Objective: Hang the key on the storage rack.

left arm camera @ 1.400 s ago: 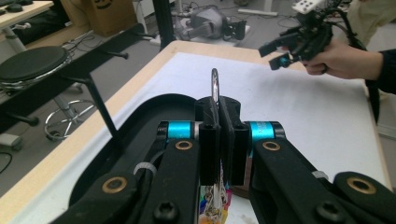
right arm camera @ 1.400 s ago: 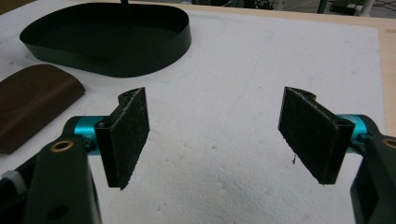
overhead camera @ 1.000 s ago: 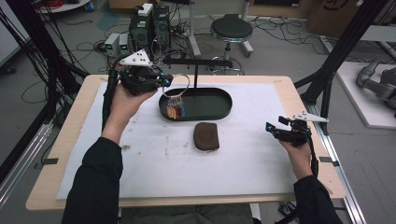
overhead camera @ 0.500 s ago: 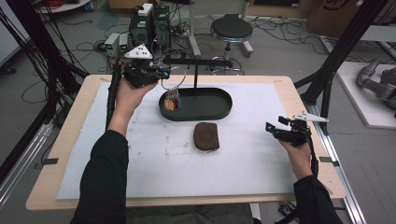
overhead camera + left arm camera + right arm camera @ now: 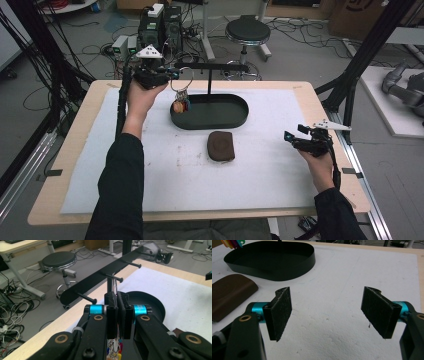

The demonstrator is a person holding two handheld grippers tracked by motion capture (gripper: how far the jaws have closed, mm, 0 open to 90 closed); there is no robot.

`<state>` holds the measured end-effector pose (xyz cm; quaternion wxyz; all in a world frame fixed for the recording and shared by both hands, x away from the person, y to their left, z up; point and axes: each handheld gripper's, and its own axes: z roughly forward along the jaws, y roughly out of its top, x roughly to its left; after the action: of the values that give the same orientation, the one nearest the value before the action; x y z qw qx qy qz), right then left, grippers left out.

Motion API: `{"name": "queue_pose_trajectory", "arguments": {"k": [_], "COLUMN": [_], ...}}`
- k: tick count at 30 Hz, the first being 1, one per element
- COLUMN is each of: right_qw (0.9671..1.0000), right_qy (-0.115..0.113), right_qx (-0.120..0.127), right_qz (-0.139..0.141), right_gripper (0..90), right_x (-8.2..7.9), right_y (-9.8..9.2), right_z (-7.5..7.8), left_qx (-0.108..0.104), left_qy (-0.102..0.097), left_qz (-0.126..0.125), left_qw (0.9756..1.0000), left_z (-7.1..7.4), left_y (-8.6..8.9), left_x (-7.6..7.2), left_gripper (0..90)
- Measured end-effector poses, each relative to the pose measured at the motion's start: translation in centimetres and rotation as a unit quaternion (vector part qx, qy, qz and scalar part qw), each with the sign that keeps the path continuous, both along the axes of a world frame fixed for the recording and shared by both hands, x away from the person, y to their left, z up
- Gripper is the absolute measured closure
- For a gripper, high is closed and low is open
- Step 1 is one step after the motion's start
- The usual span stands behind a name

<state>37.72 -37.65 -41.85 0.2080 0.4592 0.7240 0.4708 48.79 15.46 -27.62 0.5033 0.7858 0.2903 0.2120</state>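
In the upper left of the high view the left gripper (image 5: 172, 75) is raised above the table, its jaws clenched on a metal key ring (image 5: 183, 78) from which a bunch of colourful charms (image 5: 180, 105) hangs over the left end of the black oval tray (image 5: 235, 117). In the left gripper view the left gripper (image 5: 118, 302) has its jaws pressed together on thin wire, just in front of the black hook rack (image 5: 100, 277) whose pegs point toward the camera; the charms (image 5: 115, 350) dangle below the jaws.

At the right of the high view the right gripper (image 5: 295, 137) rests low near the table's right edge, released, well apart from the tray. In the right gripper view its pads (image 5: 280, 312) stand wide apart over bare white mat (image 5: 332, 305).

A brown pouch (image 5: 220, 145) lies on the mat just below the tray, between the two grippers.

The wooden table (image 5: 310, 90) carries the white mat. Behind it stand a round black stool (image 5: 247, 31), electronics boxes (image 5: 160, 25) and loose cables on the grey floor.
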Motion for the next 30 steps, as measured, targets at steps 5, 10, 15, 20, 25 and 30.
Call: {"name": "queue_pose_trajectory", "arguments": {"k": [5, 10, 15, 20, 25, 30], "right_qw": [1.0000, 1.0000, 1.0000, 1.0000, 1.0000, 1.0000], "right_qy": [0.000, -0.001, -0.001, 0.000, -0.002, -0.001], "right_qx": [-0.002, -0.002, -0.001, 0.000, 0.001, 0.002], "right_qz": [0.001, 0.001, 0.002, 0.001, 0.002, 0.001], "right_gripper": [25.0, 25.0, 25.0, 25.0, 25.0, 25.0], "right_x": [0.0, 0.0, 0.1, 0.1, 0.1, 0.1], "right_y": [0.0, 0.0, 0.0, 0.0, -0.1, 0.0], "right_z": [0.0, 0.0, -0.1, 0.0, -0.1, 0.0], "left_qx": [-0.011, -0.015, -0.019, -0.025, -0.026, -0.029], "left_qy": [0.001, 0.011, 0.011, 0.017, 0.016, 0.014], "left_qz": [0.014, 0.026, 0.034, 0.042, 0.045, 0.052], "left_qw": [0.9998, 0.9995, 0.9992, 0.9987, 0.9985, 0.9981], "left_z": [-0.5, -1.2, -1.5, -2.0, -2.2, -2.5], "left_y": [0.2, 0.2, 0.0, 0.2, 0.2, 0.3], "left_x": [0.7, 1.3, 1.7, 2.1, 2.3, 2.4], "left_gripper": [86.4, 86.4, 86.4, 86.4, 86.5, 86.4]}}
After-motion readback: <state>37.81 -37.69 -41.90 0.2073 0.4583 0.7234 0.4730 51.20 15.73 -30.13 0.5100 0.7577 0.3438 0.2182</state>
